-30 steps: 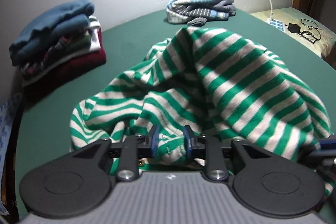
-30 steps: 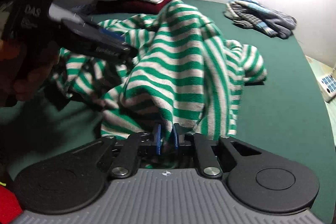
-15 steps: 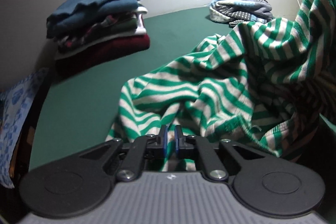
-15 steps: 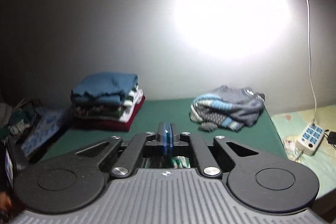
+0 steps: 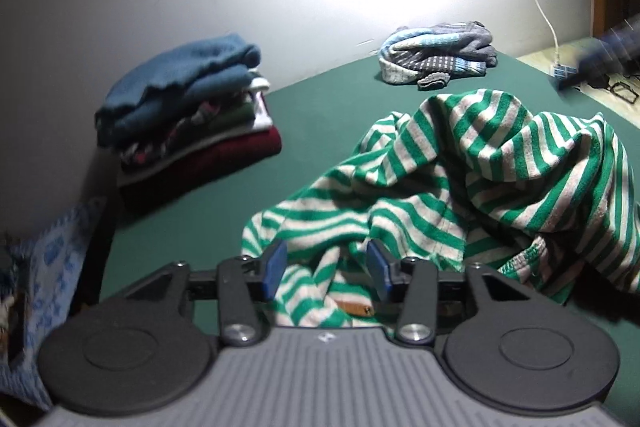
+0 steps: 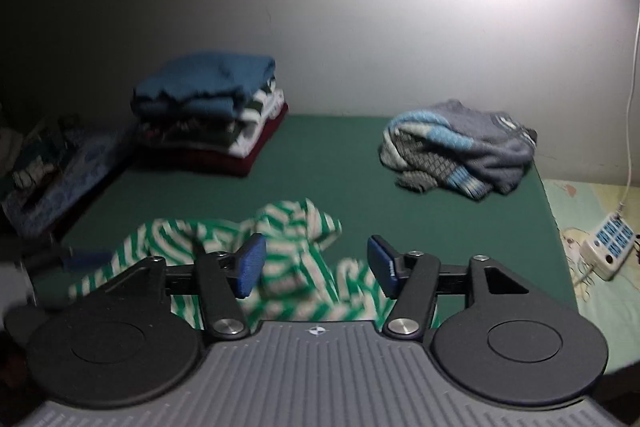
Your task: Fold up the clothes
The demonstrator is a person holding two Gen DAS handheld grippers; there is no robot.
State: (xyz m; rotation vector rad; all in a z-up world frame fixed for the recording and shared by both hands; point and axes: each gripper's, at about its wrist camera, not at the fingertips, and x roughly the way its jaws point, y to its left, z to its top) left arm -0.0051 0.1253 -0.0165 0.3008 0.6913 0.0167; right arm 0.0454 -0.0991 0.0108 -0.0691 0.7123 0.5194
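Observation:
A green-and-white striped sweater [image 5: 460, 183] lies crumpled in a heap on the green table [image 5: 332, 107]. My left gripper [image 5: 326, 269] is open, its blue pads either side of a loose fold at the sweater's near edge without pinching it. In the right wrist view the same striped sweater [image 6: 296, 247] lies blurred below my right gripper [image 6: 316, 265], which is open and raised above it. A blurred dark shape at the far right of the left wrist view is the right gripper [image 5: 604, 55].
A stack of folded clothes [image 5: 188, 115] topped by a blue sweater stands at the back left. A crumpled grey-and-blue sweater [image 5: 436, 57] lies at the back by the wall. A white power strip [image 6: 608, 247] and cable sit right of the table. Patterned blue cloth [image 5: 44, 267] hangs at the left.
Both grippers were shut on the striped sweater and lifted it; both have now opened and the sweater has dropped into a heap on the table.

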